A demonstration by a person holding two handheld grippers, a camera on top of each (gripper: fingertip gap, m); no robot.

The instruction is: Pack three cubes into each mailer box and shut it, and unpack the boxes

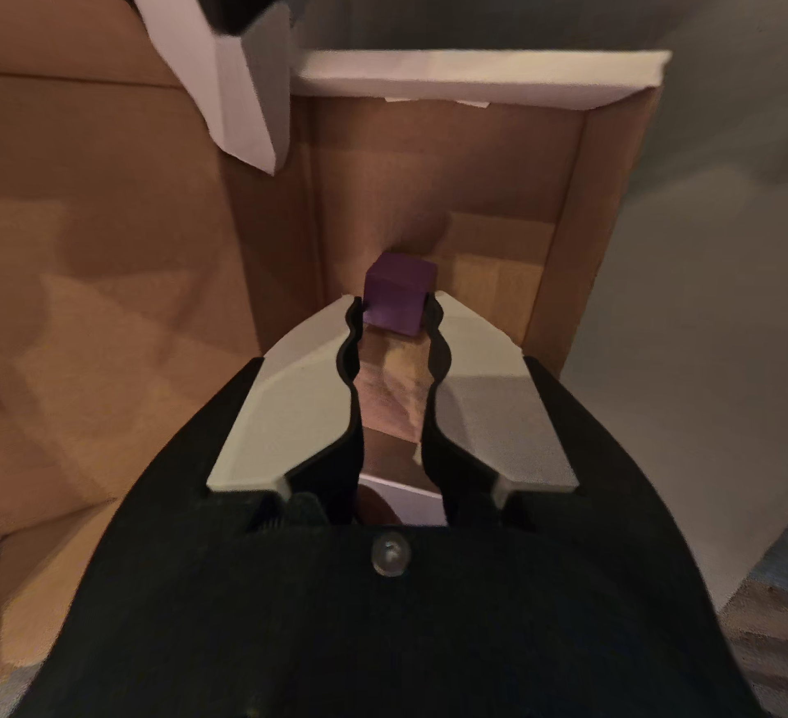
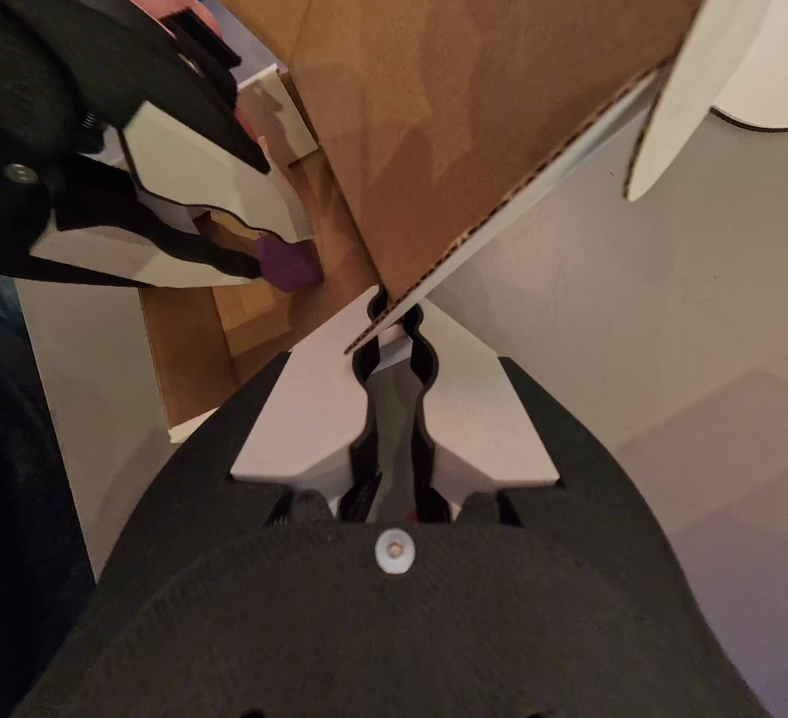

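Left claw (image 1: 394, 305) clamped on purple cube (image 1: 398, 299) inside open box (image 1: 550, 271); right claw (image 2: 394, 320) pinching raised lid (image 2: 447, 100). No other cubes visible; packing or unpacking unclear, closing not done.

I count one purple cube (image 1: 400, 299), one open mailer box (image 1: 477, 73), and my two tongs (image 1: 394, 309) (image 2: 395, 314).

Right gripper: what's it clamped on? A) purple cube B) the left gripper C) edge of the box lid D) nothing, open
C: the right gripper is shut on the corrugated edge of the box lid, while the purple cube sits in the left gripper.
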